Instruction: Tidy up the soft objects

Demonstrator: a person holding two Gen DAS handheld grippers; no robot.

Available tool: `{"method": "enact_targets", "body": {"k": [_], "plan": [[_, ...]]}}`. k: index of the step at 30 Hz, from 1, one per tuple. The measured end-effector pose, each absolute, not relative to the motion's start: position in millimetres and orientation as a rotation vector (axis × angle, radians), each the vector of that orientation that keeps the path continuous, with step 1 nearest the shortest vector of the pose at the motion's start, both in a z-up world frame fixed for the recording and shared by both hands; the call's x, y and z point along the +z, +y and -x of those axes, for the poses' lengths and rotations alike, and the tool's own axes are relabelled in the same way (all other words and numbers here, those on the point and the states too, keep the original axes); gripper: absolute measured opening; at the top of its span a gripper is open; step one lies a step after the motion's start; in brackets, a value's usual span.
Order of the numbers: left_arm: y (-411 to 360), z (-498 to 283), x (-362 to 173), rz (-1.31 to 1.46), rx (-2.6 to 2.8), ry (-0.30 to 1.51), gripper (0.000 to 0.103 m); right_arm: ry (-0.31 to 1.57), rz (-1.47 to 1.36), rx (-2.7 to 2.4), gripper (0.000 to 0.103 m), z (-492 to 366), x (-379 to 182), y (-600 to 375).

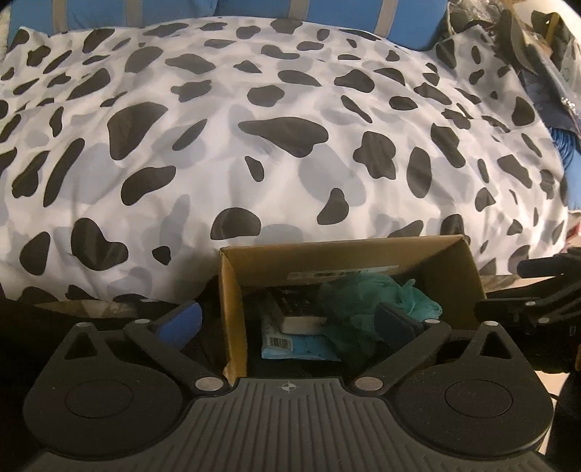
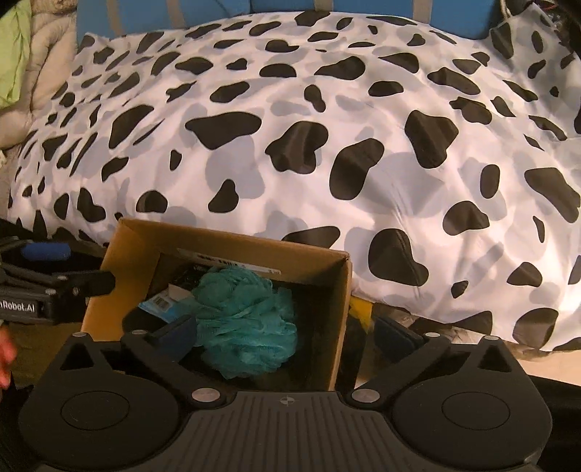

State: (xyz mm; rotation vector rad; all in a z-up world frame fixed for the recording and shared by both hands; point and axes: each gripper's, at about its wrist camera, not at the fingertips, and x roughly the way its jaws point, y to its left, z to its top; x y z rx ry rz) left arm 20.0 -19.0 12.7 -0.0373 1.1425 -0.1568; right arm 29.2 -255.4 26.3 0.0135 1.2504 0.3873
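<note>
Left gripper (image 1: pixel 287 323) is hanging over the near edge of an open cardboard box (image 1: pixel 232 308), jaws spread wide with nothing between the pads; 1 blue pad is sitting outside the box's left wall, the other inside over the contents. Right gripper (image 2: pixel 287 332) is hanging over the same box (image 2: pixel 341 308), jaws likewise wide and gripping nothing, straddling the box's right wall. Teal mesh bath pouf (image 2: pixel 243 319) is lying loose inside the box, apart from both sets of pads as far as the views show. Beside it in the box are lying a light-blue barcoded packet (image 1: pixel 294 345) and a dark flat item with a pale edge (image 1: pixel 301 316); identity unclear. Just behind the box a large black-and-white cow-print pillow (image 1: pixel 276 145) is lying. Beyond the pillow, blue fabric with grey stripes (image 1: pixel 254 11) is showing.
</note>
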Motion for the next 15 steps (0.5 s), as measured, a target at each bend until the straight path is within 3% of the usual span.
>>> {"method": "enact_targets", "body": {"k": [15], "plan": [[-24.1,-11.2,27.7,0.017,-0.122,1.103,0.103,1.193,0.046,0.297,0.103,-19.7,46.9,-240.2]]}}
